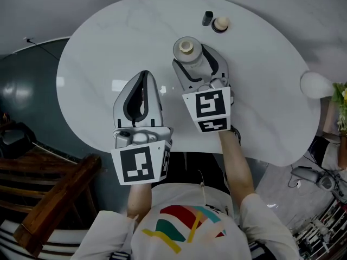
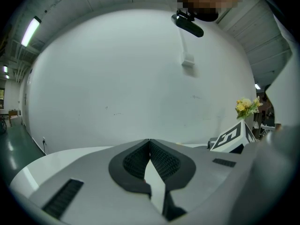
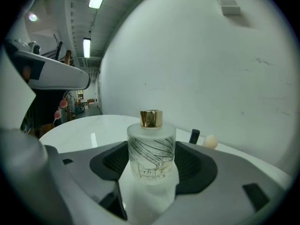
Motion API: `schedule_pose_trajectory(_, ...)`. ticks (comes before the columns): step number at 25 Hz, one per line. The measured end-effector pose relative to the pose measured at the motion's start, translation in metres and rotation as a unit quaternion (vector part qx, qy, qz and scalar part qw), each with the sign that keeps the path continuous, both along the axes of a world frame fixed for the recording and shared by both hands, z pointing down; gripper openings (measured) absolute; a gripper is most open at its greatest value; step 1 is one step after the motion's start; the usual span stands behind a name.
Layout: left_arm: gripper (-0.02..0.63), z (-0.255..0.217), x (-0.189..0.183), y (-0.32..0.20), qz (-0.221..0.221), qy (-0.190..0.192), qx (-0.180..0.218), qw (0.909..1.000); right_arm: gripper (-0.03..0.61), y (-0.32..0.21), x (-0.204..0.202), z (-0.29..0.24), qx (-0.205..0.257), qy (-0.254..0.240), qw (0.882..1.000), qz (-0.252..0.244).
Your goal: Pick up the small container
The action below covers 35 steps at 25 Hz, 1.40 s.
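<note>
The small container (image 3: pixel 151 144) is a frosted glass bottle with dark line markings and a gold cap. It stands upright between the dark pads (image 3: pixel 194 165) of my right gripper (image 3: pixel 152 150), which is shut on its sides. From the head view the container (image 1: pixel 186 48) is at the middle of the white table (image 1: pixel 97 53), at the tip of the right gripper (image 1: pixel 193 57). Whether its base touches the table I cannot tell. My left gripper (image 1: pixel 145 75) hovers to the left, apart from it. In the left gripper view the left gripper (image 2: pixel 149 142) is shut, fingertips meeting on nothing.
A small dark cylinder (image 1: pixel 207 18) and a cream ball on a dark base (image 1: pixel 220 24) sit at the table's far side. A white round object (image 1: pixel 316 84) and yellow flowers (image 1: pixel 341 98) are at the right edge. A wooden chair (image 1: pixel 51 199) stands at lower left.
</note>
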State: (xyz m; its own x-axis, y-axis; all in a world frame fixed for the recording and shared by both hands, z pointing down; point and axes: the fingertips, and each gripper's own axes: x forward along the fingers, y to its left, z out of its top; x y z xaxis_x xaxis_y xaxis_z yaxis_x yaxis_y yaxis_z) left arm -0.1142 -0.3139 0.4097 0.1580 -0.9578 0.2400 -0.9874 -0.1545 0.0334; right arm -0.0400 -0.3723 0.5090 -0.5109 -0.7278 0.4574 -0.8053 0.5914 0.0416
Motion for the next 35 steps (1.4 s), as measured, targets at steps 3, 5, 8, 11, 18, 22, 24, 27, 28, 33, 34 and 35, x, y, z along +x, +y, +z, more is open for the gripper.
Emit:
schedule_pose_trajectory(3,0.017,-0.012,-0.003,0.002,-0.008,0.002,-0.001,1.0000,0.318,-0.001,0.000,-0.026,0.011,-0.006,1.000,0.004)
schedule_pose_trajectory(5,0.017,-0.023,-0.005,0.000,-0.015,0.011,0.001,0.9998,0.318,-0.004,0.001,-0.046,0.024,-0.011,1.000,0.008)
schedule_pose_trajectory(8,0.017,-0.050,-0.002,-0.005,-0.006,0.040,0.028,0.9988,0.318,-0.008,0.005,-0.077,0.044,-0.018,0.999,0.014)
schedule_pose_trajectory(11,0.018,-0.075,0.000,-0.007,-0.003,0.044,0.047,0.9979,0.318,-0.008,0.011,-0.110,0.063,-0.022,0.998,0.021)
schedule_pose_trajectory(18,0.017,-0.125,0.001,-0.002,-0.003,0.030,0.078,0.9965,0.318,0.009,0.028,-0.182,0.102,-0.044,0.993,0.044)
schedule_pose_trajectory(22,0.018,-0.148,0.001,0.007,-0.001,0.022,0.091,0.9956,0.318,0.030,0.033,-0.219,0.128,-0.056,0.989,0.042)
schedule_pose_trajectory(24,0.018,-0.159,0.001,0.012,-0.003,0.020,0.099,0.9949,0.318,0.042,0.036,-0.235,0.144,-0.059,0.987,0.038)
schedule_pose_trajectory(27,0.018,-0.172,0.000,0.021,-0.018,0.023,0.104,0.9942,0.318,0.060,0.040,-0.254,0.162,-0.063,0.984,0.033)
schedule_pose_trajectory(28,0.017,-0.178,0.000,0.024,-0.019,0.022,0.112,0.9933,0.318,0.066,0.041,-0.260,0.166,-0.066,0.983,0.032)
schedule_pose_trajectory(33,0.018,-0.200,0.012,0.038,0.002,0.001,0.157,0.9875,0.318,0.096,0.050,-0.282,0.188,-0.082,0.978,0.029)
schedule_pose_trajectory(34,0.018,-0.203,0.014,0.041,0.003,-0.003,0.161,0.9870,0.318,0.101,0.053,-0.286,0.192,-0.087,0.977,0.029)
schedule_pose_trajectory(35,0.018,-0.206,0.015,0.044,0.003,-0.005,0.164,0.9864,0.318,0.105,0.055,-0.288,0.196,-0.092,0.976,0.031)
